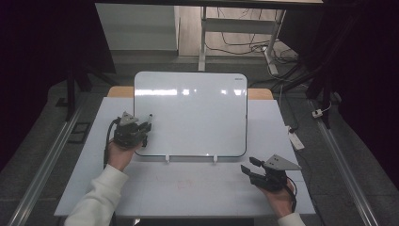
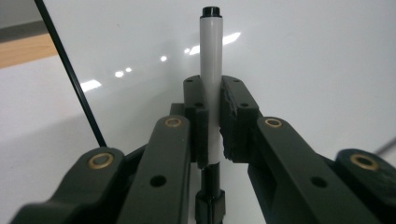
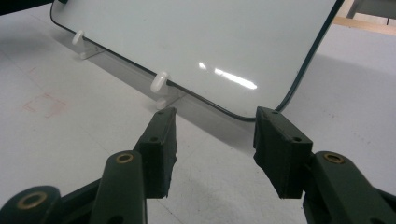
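one marker [image 2: 211, 79] clamped in left gripper [image 2: 214, 123]; one whiteboard [image 1: 190, 113].

The white rounded-corner whiteboard [image 1: 190, 113] is glossy and smooth, mirroring lights. The white counter [image 1: 188, 183] looks matt. The white plastic marker [image 2: 211, 70] is smooth, slightly shiny.

white table top [image 1: 197, 188] | wooden desk edge [image 1: 260, 93] | floor cables [image 1: 244, 47] | metal rail [image 1: 42, 174]
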{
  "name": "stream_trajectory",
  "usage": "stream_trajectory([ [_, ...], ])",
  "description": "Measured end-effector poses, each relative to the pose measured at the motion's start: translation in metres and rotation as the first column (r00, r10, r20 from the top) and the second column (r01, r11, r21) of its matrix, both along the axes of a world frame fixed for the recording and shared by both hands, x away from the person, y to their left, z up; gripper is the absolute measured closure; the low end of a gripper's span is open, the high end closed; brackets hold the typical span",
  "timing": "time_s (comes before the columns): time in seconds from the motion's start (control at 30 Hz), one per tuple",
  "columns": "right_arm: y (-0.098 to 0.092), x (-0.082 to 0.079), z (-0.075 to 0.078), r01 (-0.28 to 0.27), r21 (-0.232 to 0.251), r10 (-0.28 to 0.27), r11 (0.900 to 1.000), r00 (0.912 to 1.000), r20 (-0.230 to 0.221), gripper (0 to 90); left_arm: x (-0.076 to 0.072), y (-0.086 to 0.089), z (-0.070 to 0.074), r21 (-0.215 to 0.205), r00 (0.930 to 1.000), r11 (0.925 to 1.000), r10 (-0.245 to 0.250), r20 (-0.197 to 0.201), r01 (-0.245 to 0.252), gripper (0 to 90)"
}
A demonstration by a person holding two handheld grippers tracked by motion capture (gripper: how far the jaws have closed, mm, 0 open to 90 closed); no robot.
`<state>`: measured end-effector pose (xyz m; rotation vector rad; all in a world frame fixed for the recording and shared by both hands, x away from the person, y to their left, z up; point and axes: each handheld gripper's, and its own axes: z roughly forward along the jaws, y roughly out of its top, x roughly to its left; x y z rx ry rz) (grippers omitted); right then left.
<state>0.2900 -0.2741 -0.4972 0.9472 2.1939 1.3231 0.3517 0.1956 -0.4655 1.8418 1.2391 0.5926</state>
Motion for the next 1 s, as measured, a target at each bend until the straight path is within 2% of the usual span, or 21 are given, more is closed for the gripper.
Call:
stream_trajectory([
  [0.27, -0.001, 0.0, -0.001, 0.001, -0.001, -0.001, 1.0, 1.0, -0.001, 49.0, 0.004, -0.006, -0.004, 0.06, 0.9985, 0.9976, 0.032, 0.044, -0.034, 77.5],
  [0.47, -0.001, 0.0, -0.001, 0.0, -0.006, 0.0, 1.0, 1.0, 0.003, 48.4, 0.002, -0.008, -0.003, 0.064, 0.9981, 0.9976, 0.022, 0.057, -0.025, 71.2],
  [0.63, -0.002, 0.001, -0.002, 0.0, -0.009, 0.0, 1.0, 1.0, 0.005, 48.2, -0.005, -0.005, 0.004, 0.039, 0.9964, 0.9992, -0.006, 0.085, 0.002, 55.8],
  [0.73, -0.003, 0.002, -0.002, -0.007, -0.023, 0.008, 1.0, 0.9999, 0.013, 48.0, -0.013, -0.002, 0.008, 0.021, 0.9956, 0.9989, -0.043, 0.083, 0.042, 44.7],
  [0.8, -0.005, 0.002, -0.003, -0.016, -0.027, 0.017, 1.0, 0.9997, 0.019, 47.6, -0.019, 0.003, 0.011, -0.003, 0.9946, 0.9977, -0.067, 0.079, 0.068, 40.8],
  [0.93, -0.006, 0.003, -0.003, -0.031, -0.029, 0.032, 0.999, 0.9992, 0.023, 46.7, -0.032, 0.009, 0.016, -0.045, 0.9899, 0.9907, -0.126, 0.066, 0.129, 32.7],
  [1.0, -0.007, 0.003, -0.003, -0.036, -0.031, 0.037, 0.999, 0.999, 0.027, 46.5, -0.039, 0.012, 0.017, -0.075, 0.9847, 0.983, -0.163, 0.062, 0.167, 30.9],
])
